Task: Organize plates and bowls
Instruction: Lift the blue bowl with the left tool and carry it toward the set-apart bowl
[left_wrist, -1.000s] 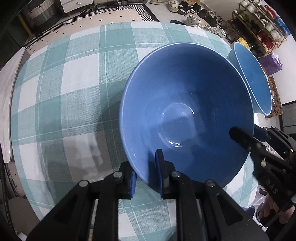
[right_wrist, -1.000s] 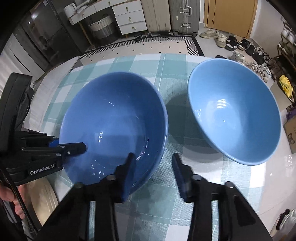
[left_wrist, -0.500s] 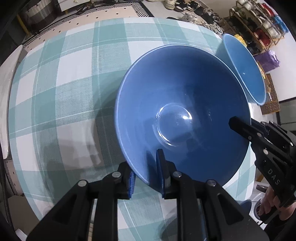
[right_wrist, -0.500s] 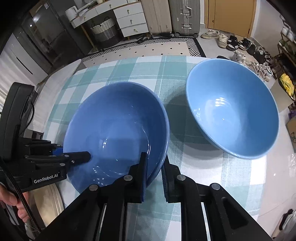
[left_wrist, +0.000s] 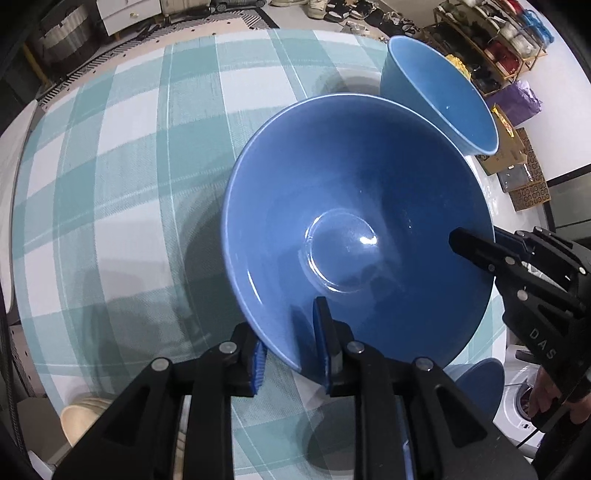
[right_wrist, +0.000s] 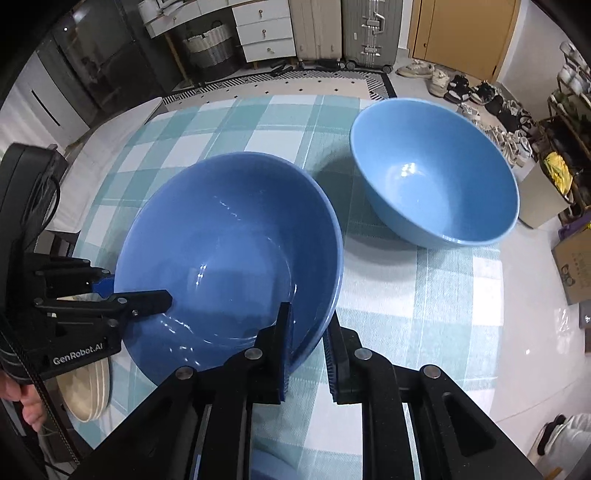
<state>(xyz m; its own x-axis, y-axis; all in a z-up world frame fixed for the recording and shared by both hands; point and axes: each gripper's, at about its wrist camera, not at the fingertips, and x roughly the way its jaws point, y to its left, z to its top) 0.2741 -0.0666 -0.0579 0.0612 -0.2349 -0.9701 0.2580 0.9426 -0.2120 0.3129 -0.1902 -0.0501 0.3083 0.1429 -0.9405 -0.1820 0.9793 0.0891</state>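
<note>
A large dark blue bowl (left_wrist: 354, 236) (right_wrist: 229, 254) hangs just above the teal checked tablecloth (left_wrist: 110, 184), casting a shadow on it. My left gripper (left_wrist: 291, 350) is shut on its near rim, one finger inside and one outside. In the right wrist view my right gripper (right_wrist: 308, 343) is shut on the rim at the bowl's other side. Each gripper shows in the other's view: the right gripper (left_wrist: 476, 251) and the left gripper (right_wrist: 147, 299). A lighter blue bowl (left_wrist: 439, 96) (right_wrist: 436, 177) rests on the cloth just beyond the held one.
A stack of beige plates (right_wrist: 88, 387) (left_wrist: 81, 417) lies at the near table edge, under the left gripper. A small blue bowl (left_wrist: 480, 384) shows below the right gripper. Shoes, racks and boxes (right_wrist: 576, 266) stand on the floor to the right.
My right gripper has shut on the dark bowl's rim. Both grippers have since shifted the bowl across the cloth, and its shadow has widened below it.
</note>
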